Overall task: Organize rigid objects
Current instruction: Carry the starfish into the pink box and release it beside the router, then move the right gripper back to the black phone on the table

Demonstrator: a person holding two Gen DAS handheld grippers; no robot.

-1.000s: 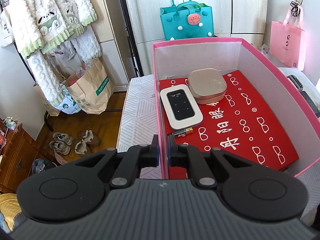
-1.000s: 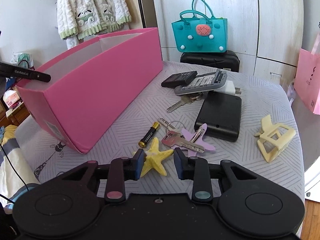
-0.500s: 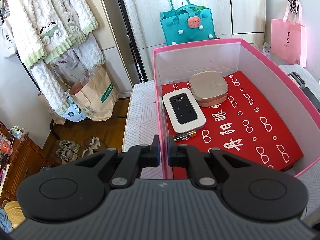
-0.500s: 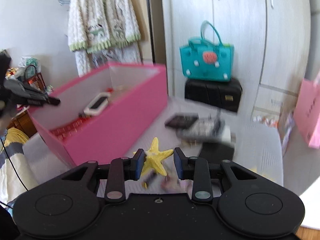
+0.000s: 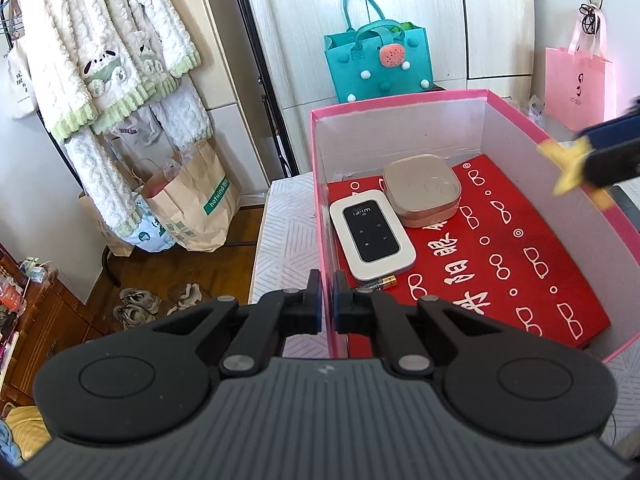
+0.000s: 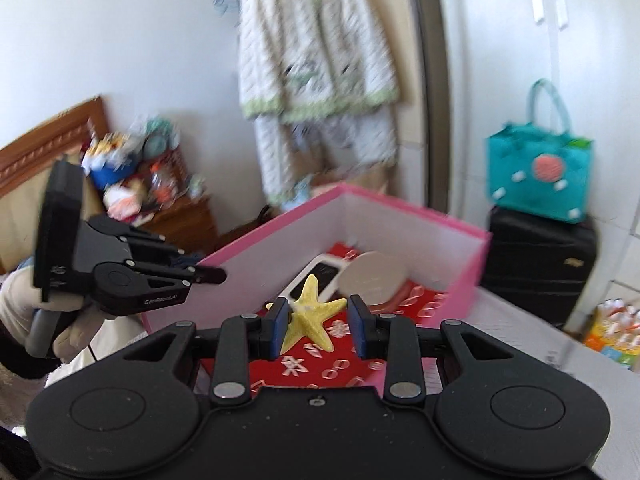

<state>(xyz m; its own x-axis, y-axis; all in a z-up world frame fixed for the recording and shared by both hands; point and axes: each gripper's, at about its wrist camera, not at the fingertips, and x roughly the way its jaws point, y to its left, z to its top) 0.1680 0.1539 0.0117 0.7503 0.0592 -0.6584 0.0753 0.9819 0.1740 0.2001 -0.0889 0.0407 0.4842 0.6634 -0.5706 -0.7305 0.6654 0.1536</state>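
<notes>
A yellow starfish hangs between the blue pads of my right gripper, which is shut on it above the open pink box. In the left wrist view the starfish and the right gripper's fingers come in over the box's right wall. My left gripper is shut on the near left wall of the pink box. On the box's red liner lie a white Wi-Fi device, a rose-gold tin and a battery.
A teal bag sits on a black suitcase behind the table. A pink bag hangs at the right. Clothes, paper bags and shoes are on the left. A gloved hand holds my left gripper.
My right gripper has lifted the starfish off the table and swung it left and up over the pink box. The left gripper has kept its grip on the box wall.
</notes>
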